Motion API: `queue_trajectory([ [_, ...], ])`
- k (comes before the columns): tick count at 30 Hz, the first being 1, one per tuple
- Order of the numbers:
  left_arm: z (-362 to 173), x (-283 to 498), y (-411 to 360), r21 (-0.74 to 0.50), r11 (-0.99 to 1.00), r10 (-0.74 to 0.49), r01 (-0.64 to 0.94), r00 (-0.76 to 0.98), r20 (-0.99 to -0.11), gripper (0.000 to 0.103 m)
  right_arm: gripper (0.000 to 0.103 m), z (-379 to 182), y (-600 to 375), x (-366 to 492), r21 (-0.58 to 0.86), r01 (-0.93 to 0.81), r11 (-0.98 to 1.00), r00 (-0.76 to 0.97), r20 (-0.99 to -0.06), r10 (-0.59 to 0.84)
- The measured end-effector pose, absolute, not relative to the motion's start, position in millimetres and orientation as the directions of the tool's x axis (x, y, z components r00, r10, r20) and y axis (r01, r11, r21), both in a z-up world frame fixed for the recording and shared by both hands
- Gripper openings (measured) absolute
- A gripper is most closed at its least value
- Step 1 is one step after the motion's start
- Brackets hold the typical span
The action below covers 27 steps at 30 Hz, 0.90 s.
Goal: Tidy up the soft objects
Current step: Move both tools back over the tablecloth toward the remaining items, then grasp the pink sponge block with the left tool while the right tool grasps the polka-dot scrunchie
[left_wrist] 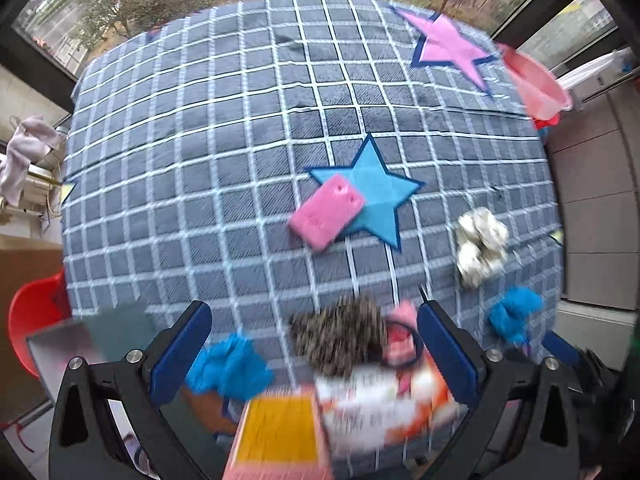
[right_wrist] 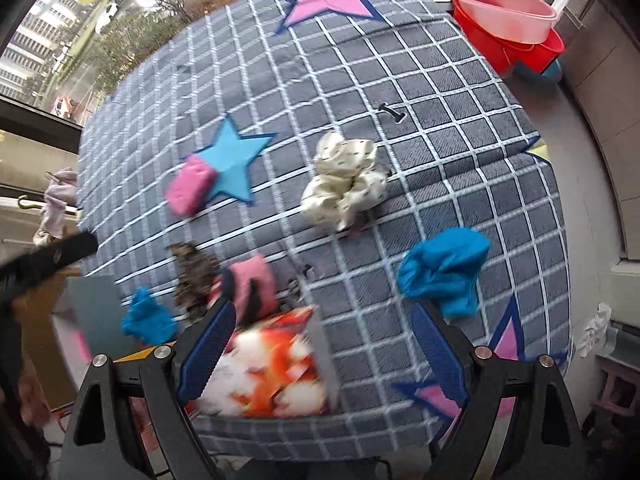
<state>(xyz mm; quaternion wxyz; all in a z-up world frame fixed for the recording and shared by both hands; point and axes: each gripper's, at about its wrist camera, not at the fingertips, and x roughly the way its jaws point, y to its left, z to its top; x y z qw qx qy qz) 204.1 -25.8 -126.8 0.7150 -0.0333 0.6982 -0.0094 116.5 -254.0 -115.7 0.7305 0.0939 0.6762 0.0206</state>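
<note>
While both cameras look straight down at the grey checked blanket (left_wrist: 240, 160), the soft stuff is scattered all over it. Left gripper (left_wrist: 314, 350) has its blue fingers (left_wrist: 180, 356) spread wide with nothing pinched between them — under the gap sit a brown speckled scrunchie (left_wrist: 340, 340), a blue cloth ball (left_wrist: 230, 366) just beside the left finger, and a blurry orange-and-white packet (left_wrist: 384, 408) next to a yellow-topped box (left_wrist: 280, 432). Right gripper (right_wrist: 322, 354) is released too, jaws wide, hovering over the same orange-and-white packet (right_wrist: 276, 376), not touching anything as far as I can tell. The pink sponge (right_wrist: 190, 190) lies partly on the blue star patch (right_wrist: 234, 160), overlapping its lower left point. The cream scrunchie (right_wrist: 344, 180) sits near the middle of the blanket, well apart from the sponge, and a second blue cloth (right_wrist: 444, 276) is just beyond the right finger. There's also a pink band (right_wrist: 254, 286) beside the brown scrunchie. Off the far corner — stacked pink and red basins (right_wrist: 508, 28) by the window. Near-edge things are motion-blurred, so details there are fuzzy.
</note>
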Motion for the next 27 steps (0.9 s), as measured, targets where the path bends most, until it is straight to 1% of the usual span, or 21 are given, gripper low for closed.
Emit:
queue_trajectory([
  [2,-151.9,221.7,-35.4,-0.014,0.999,-0.015,-0.033,-0.007,-1.0,0.103,0.09,-130.8,-259.8,129.0,0.153,0.082,0.985,0.072,-0.986,0.148],
  [6,-190.4,243.2,-43.3,0.033,0.999,0.032,-0.034,-0.03,-0.999,0.103,0.09,-152.7,-263.3,150.7,0.156,0.058,0.986,0.061,-0.986,0.153],
  [10,-215.8,255.4,-46.5,0.071,0.997,0.07,-0.023,-0.034,-0.997,0.102,0.09,-171.8,-257.4,172.7,0.149,0.0,0.989,0.064,-0.987,0.149],
  [17,-249.7,264.2,-52.3,0.078,0.997,0.077,-0.021,-0.054,-0.996,0.101,0.09,-213.8,-239.1,193.5,0.08,-0.103,0.991,0.042,-0.995,0.085],
  [20,-259.5,264.5,-53.1,0.062,0.997,0.06,-0.041,-0.063,-0.996,0.102,0.091,-226.2,-240.5,193.4,0.073,-0.101,0.992,0.021,-0.997,0.076],
  [23,-263.2,262.8,-53.2,0.048,0.997,0.044,-0.055,-0.068,-0.997,0.103,0.094,-227.9,-239.6,191.7,0.059,-0.112,0.992,0.033,-0.997,0.063],
  [24,-265.5,261.6,-50.6,0.042,0.997,0.038,-0.062,-0.074,-0.997,0.103,0.101,-229.3,-238.5,191.5,0.065,-0.117,0.991,0.028,-0.997,0.068],
  [25,-268.7,261.3,-47.7,0.025,0.996,0.018,-0.082,-0.088,-0.996,0.103,0.103,-232.2,-236.3,190.6,0.068,-0.13,0.989,0.018,-0.997,0.071],
  [26,-272.9,260.7,-42.7,-0.003,0.993,-0.016,-0.117,-0.103,-0.995,0.103,0.103,-234.6,-231.1,190.8,0.049,-0.144,0.988,0.017,-0.999,0.052],
  [27,-277.9,263.9,-38.6,-0.009,0.992,-0.022,-0.128,-0.103,-0.994,0.103,0.103,-236.3,-227.2,188.6,0.023,-0.163,0.986,0.014,-1.0,0.026],
])
